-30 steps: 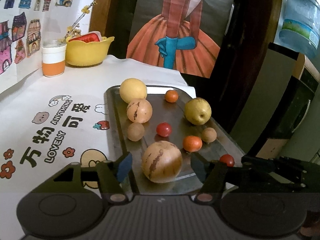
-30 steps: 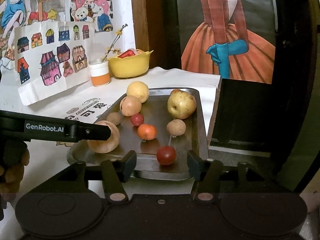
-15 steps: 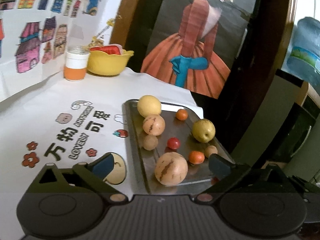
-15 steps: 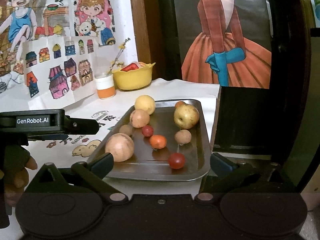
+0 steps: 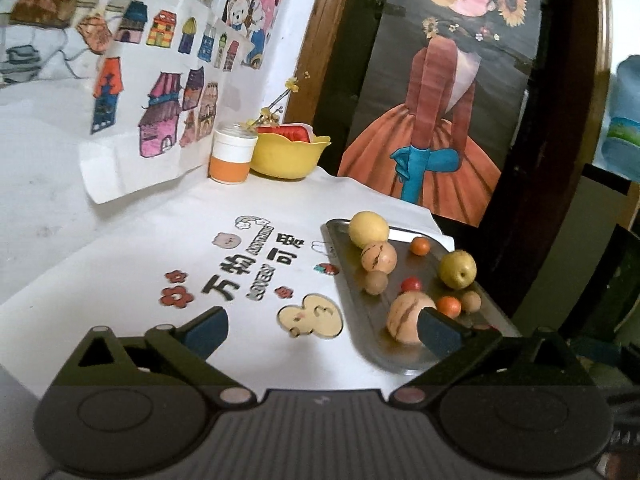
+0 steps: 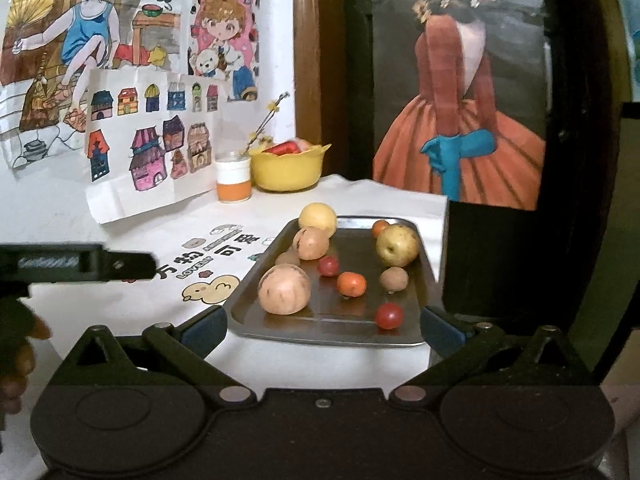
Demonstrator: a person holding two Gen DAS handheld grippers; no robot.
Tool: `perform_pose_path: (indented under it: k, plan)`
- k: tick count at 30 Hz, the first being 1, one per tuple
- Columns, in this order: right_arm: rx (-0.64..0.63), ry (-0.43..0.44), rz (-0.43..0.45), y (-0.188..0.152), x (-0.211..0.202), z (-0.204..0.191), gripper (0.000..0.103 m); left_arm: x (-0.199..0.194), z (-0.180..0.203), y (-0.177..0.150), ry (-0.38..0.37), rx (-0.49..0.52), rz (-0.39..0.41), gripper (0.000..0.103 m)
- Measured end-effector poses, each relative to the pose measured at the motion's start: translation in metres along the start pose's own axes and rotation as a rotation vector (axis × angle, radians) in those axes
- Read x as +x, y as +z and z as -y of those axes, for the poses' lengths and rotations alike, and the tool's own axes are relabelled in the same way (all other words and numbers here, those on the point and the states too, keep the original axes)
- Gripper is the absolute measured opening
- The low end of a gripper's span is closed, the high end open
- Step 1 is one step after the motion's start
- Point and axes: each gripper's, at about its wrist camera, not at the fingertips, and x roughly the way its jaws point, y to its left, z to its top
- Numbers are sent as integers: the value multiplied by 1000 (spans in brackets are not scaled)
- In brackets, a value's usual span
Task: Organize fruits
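Nine fruits lie loose on the metal tray [image 6: 416, 276], lower right of centre in the right wrist view: the big speckled melon [image 6: 284, 289] at the near left, a small red tomato [image 6: 389, 316] at the near right, an orange one [image 6: 351, 284] between them, a yellow-green pear [image 6: 397, 245] farther back, and the rest towards the far rim. Whether this spread is fruit waiting to be sorted or the finished arrangement cannot be judged from here. If a piece is to be lifted, the round ones will roll on the smooth metal, so the tongs should come down straddling the widest part and close gently. The right tongs [image 6: 323, 326] are spread wide, holding nothing, fingers framing the tray's near edge without touching it. The left tongs [image 5: 322, 330] are equally wide and empty, hovering over the printed cloth on the counter [image 5: 168, 240]; one fingertip [image 5: 438, 330] overlaps the melon [image 5: 406, 314] in the view, contact unclear.
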Motion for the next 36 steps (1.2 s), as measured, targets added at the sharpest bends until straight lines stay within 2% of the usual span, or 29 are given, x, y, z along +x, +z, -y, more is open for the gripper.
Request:
perform_pose_path:
  k: [8, 20, 36]
  plan:
    - [-16, -45, 39, -11, -23, -17, 102, -38, -8, -23, 34, 60, 47, 103]
    - [-40, -56, 60, -27, -55, -36, 102, -75, -26, -49, 66, 30, 58, 103]
    - [-73, -25, 56, -33, -66, -54, 102, -93, -35, -62, 82, 30, 49, 103]
